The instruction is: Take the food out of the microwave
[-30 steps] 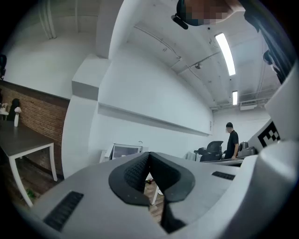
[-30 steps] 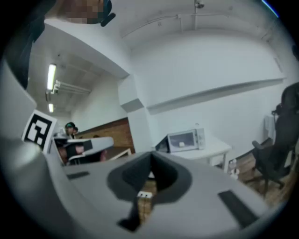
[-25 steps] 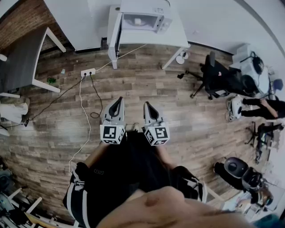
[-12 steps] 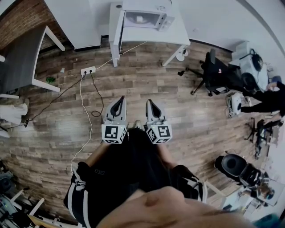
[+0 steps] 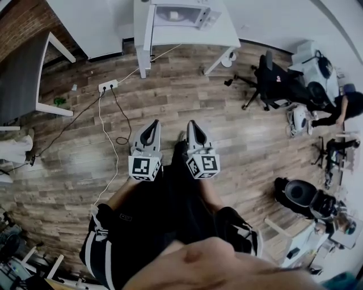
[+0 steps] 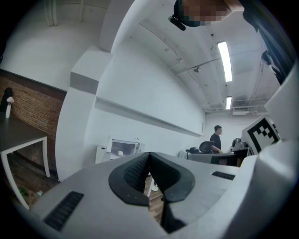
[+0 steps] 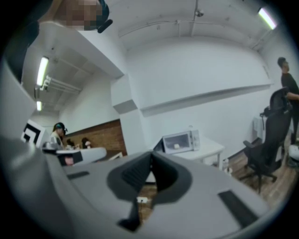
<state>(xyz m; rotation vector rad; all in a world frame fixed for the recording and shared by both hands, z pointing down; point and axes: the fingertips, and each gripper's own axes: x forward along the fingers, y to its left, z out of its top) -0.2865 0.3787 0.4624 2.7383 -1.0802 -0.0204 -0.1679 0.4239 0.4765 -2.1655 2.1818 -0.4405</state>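
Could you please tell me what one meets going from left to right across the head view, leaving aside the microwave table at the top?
dark table → power strip → left gripper → right gripper → black office chair → person at the far right edge

- Head view looks steeply down, microwave [image 5: 180,14] way off at its top edge.
- Both gripper views face roughly level toward that same microwave [image 6: 122,147], pretty distant.
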